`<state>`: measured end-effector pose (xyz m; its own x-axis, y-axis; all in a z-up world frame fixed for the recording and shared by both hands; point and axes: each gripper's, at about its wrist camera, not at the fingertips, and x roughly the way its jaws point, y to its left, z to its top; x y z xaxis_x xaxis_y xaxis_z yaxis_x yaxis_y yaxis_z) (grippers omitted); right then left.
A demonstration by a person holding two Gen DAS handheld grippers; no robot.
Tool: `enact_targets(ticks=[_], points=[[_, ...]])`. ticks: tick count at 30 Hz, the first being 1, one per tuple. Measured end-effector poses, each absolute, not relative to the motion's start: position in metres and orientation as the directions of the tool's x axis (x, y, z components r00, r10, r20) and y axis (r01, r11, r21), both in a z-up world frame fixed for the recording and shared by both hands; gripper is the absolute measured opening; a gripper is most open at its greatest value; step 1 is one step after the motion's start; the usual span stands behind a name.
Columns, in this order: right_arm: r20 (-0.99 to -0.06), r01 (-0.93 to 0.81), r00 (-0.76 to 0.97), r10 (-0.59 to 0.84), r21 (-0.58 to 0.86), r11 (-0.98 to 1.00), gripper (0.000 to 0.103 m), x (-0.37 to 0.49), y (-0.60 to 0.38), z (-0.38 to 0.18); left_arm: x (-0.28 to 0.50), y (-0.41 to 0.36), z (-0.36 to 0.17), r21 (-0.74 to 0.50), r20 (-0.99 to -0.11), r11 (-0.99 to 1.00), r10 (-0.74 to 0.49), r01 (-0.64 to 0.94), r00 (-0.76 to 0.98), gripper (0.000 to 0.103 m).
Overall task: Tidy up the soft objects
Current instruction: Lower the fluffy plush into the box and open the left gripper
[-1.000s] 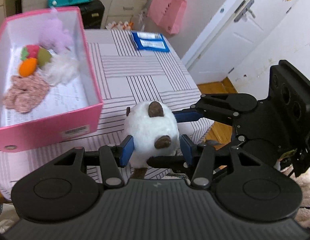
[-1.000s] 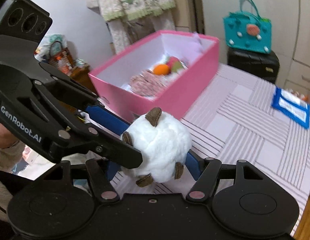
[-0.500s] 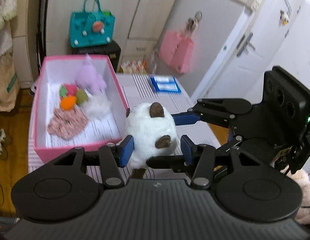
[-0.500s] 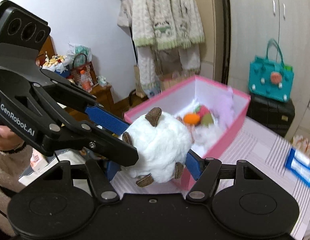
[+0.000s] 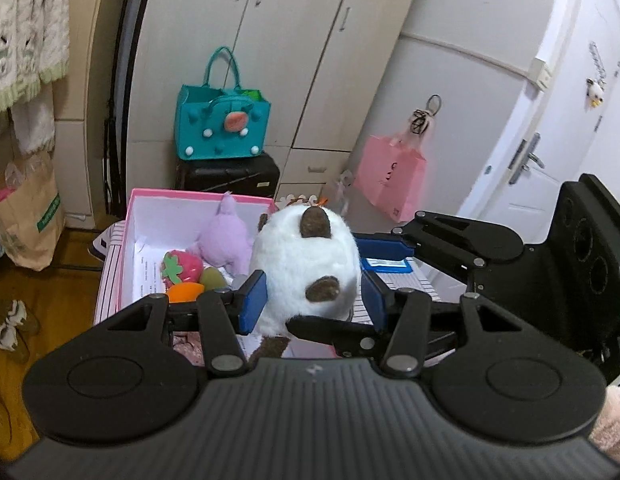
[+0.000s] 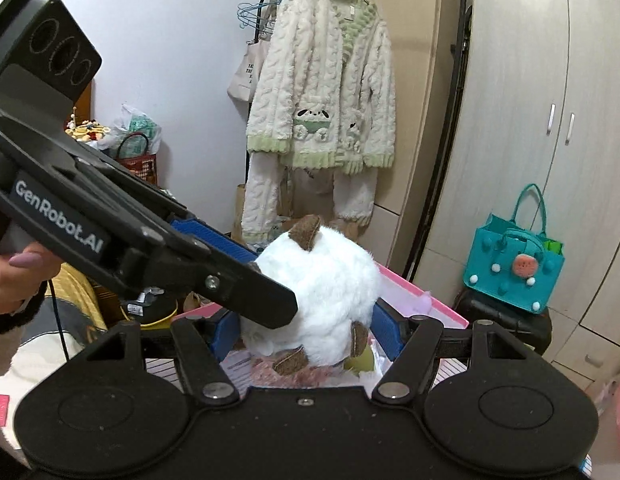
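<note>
A round white plush toy point(image 5: 306, 272) with brown patches hangs in the air above the near end of the pink box point(image 5: 198, 199). My left gripper point(image 5: 313, 300) is shut on its sides with the blue pads. My right gripper point(image 6: 306, 330) is shut on the same white plush toy point(image 6: 326, 292) from the other side, crossing the left one. The box holds a purple plush point(image 5: 228, 236), a strawberry point(image 5: 184, 266), an orange carrot point(image 5: 186, 292) and a green piece point(image 5: 212, 278). Its near part is hidden behind the toy and the grippers.
A teal felt bag point(image 5: 220, 128) sits on a black case behind the box. A blue packet point(image 5: 386, 266) lies on the striped table. A pink bag point(image 5: 390, 178) hangs by the white door. A clothes rack with a fluffy cardigan point(image 6: 322, 92) stands at the left. A hand point(image 6: 14, 276) grips the left gripper.
Both grippers have risen and tipped upward with the white plush toy held between them, moving it from above the table towards the pink box. The box now sits lower in both views.
</note>
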<state>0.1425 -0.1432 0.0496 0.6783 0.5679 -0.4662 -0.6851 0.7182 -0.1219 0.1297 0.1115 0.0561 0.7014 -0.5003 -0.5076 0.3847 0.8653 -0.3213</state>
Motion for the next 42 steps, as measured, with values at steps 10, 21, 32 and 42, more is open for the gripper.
enact_targets(ticks=[10, 21, 32, 42], points=[[-0.583, -0.697, 0.607, 0.54, -0.064, 0.714, 0.073, 0.196, -0.136, 0.008, 0.194, 0.124, -0.004, -0.419, -0.628, 0.85, -0.526, 0.32, 0.574, 0.049], [-0.726, -0.677, 0.497, 0.475, 0.017, 0.735, 0.073, 0.217, -0.129, -0.029, 0.215, 0.121, -0.049, -0.455, -0.698, 0.848, -0.529, 0.271, 0.482, 0.049], [-0.69, -0.641, 0.545, 0.476, 0.023, 0.767, 0.072, 0.204, -0.151, -0.018, 0.187, 0.117, -0.026, -0.244, -0.709, 0.928, -0.369, 0.282, 0.602, 0.05], [-0.638, -0.613, 0.593, 0.491, 0.038, 0.789, 0.072, 0.169, -0.17, 0.011, 0.142, 0.106, 0.009, -0.146, -0.688, 0.94, -0.321, 0.31, 0.651, 0.054]])
